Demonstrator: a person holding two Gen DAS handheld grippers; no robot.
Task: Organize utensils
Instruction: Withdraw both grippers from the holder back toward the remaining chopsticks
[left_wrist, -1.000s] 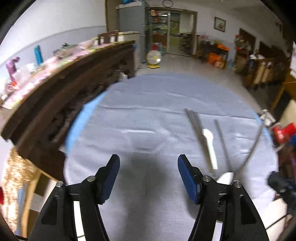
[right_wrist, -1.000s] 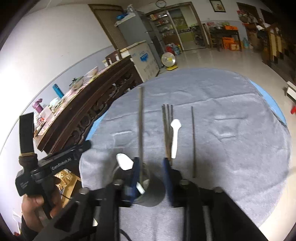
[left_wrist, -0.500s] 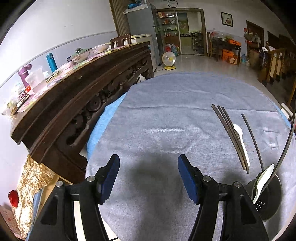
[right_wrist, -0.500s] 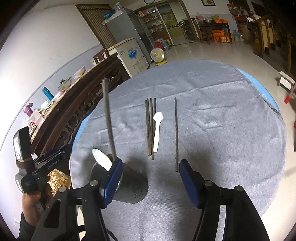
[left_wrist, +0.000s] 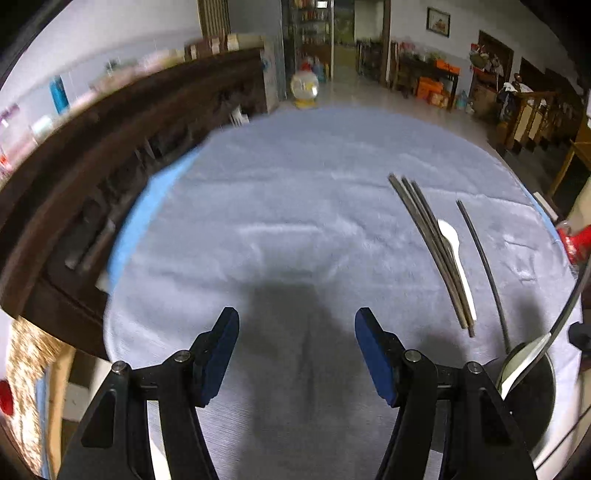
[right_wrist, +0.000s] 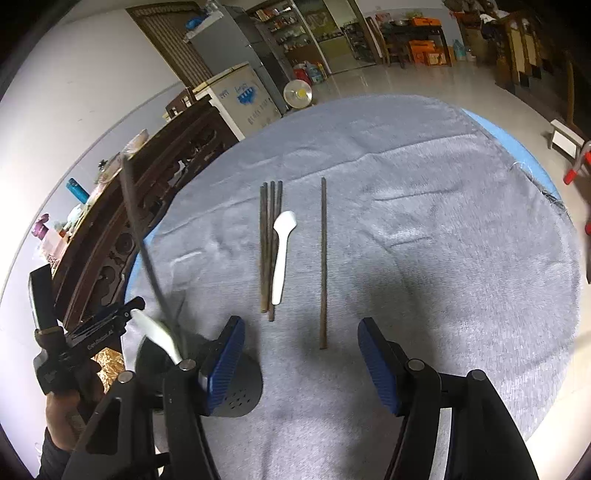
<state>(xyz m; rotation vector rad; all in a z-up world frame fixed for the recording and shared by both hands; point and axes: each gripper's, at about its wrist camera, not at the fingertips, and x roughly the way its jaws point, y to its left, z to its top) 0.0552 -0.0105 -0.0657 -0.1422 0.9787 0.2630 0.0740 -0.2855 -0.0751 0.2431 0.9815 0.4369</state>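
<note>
The right gripper (right_wrist: 299, 354) is held over the near part of the grey cloth (right_wrist: 443, 258); its jaws have just been opening and stand apart with nothing between them. Just beside its left finger a dark metal holder (right_wrist: 236, 391) is seen, with a white spoon (right_wrist: 155, 330) and one chopstick (right_wrist: 142, 243) leaning out of it, up and to the left. The left gripper (left_wrist: 297, 354) is likewise held with jaws apart and empty. Farther out, a single chopstick (right_wrist: 324, 258), a white spoon (right_wrist: 281, 254) and three bunched chopsticks (right_wrist: 269, 243) are laid flat, side by side, long axes running near to far. The spoon's bowl is pointed away.
</note>
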